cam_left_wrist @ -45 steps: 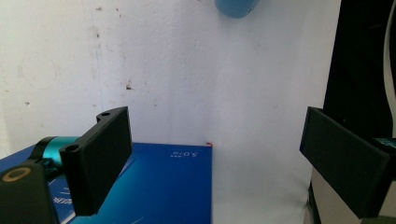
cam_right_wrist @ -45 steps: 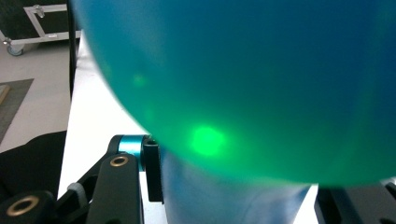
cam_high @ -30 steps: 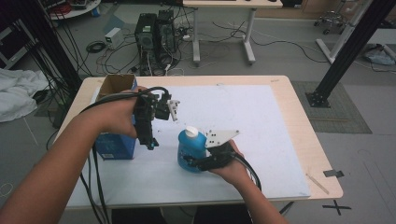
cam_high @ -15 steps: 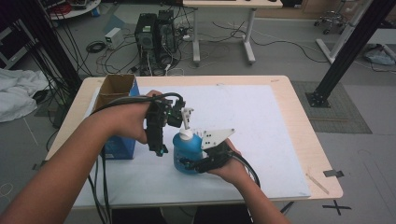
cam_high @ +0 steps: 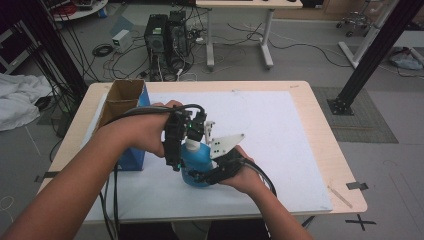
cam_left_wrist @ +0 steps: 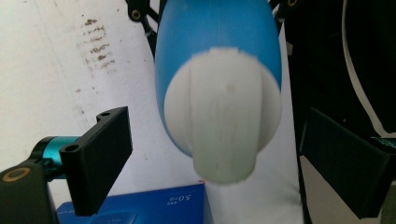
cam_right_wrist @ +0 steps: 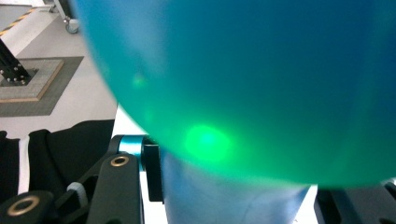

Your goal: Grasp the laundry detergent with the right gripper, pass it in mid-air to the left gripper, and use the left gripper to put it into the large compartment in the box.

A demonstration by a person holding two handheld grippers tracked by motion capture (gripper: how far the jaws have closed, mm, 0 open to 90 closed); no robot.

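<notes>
A blue bottle point(cam_high: 196, 164) with a white cap point(cam_left_wrist: 223, 116) stands over the white mat, and my right gripper point(cam_high: 212, 172) is shut on its body from the near right side. In the right gripper view the bottle point(cam_right_wrist: 257, 84) sits right against the lens, between the two black jaws of the right gripper point(cam_right_wrist: 233, 196). My left gripper point(cam_high: 186, 142) hangs over the bottle's top, pointing down. In the left gripper view its gripper point(cam_left_wrist: 219, 163) is open, with the cap between the fingers point(cam_left_wrist: 100, 158) and a gap on each side.
A blue box point(cam_high: 131, 157) with an open cardboard top point(cam_high: 122, 97) stands at the left of the table, just behind my left hand; its edge point(cam_left_wrist: 154, 205) lies under the left gripper. The white mat point(cam_high: 270, 125) covers most of the wooden table point(cam_high: 320, 120).
My left hand has moved right from over the blue box to above the bottle's cap. The right gripper has kept its hold on the bottle and barely shifted.
</notes>
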